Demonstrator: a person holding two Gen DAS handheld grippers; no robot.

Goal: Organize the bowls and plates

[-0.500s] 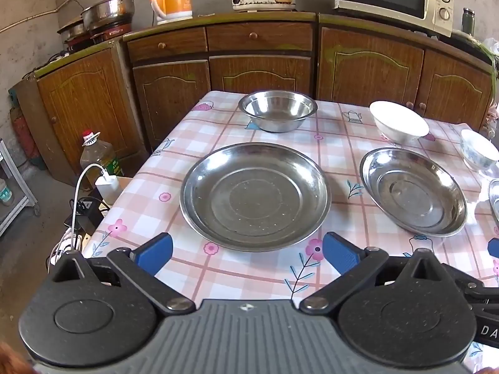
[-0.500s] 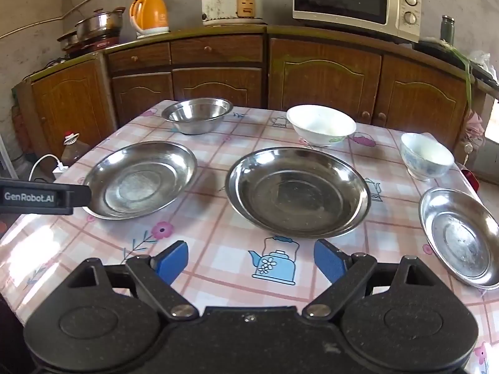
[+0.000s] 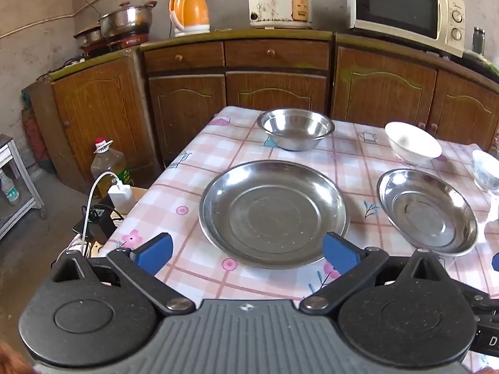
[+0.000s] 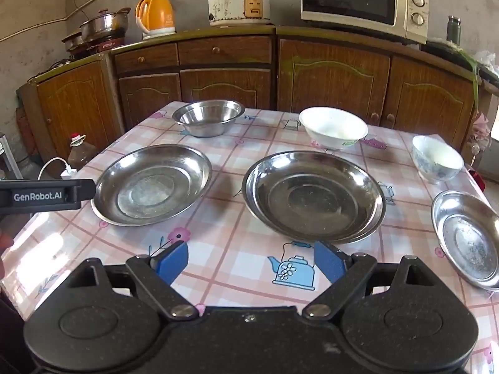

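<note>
Worktop (image 4: 237, 249) with checked cloth carries all the dishes, each lying singly and apart; nothing stacked, so by my judgement the sorting has not begun. Largest first: the big steel plate (image 4: 315, 196) at centre, the left steel plate (image 3: 274, 212) beside it, the small steel plate (image 4: 467, 240) at the right edge. Then the steel bowl (image 4: 209, 118) and white bowl (image 4: 333, 127) at the far side, and the patterned bowl (image 4: 436, 159) far right. Left gripper (image 3: 248, 249) and right gripper (image 4: 251, 261) hover over the near edge, jaws wide, holding nothing. Cabinets (image 4: 333, 74) behind; oil bottle (image 3: 109, 165) on floor. No obstruction seen.
</note>
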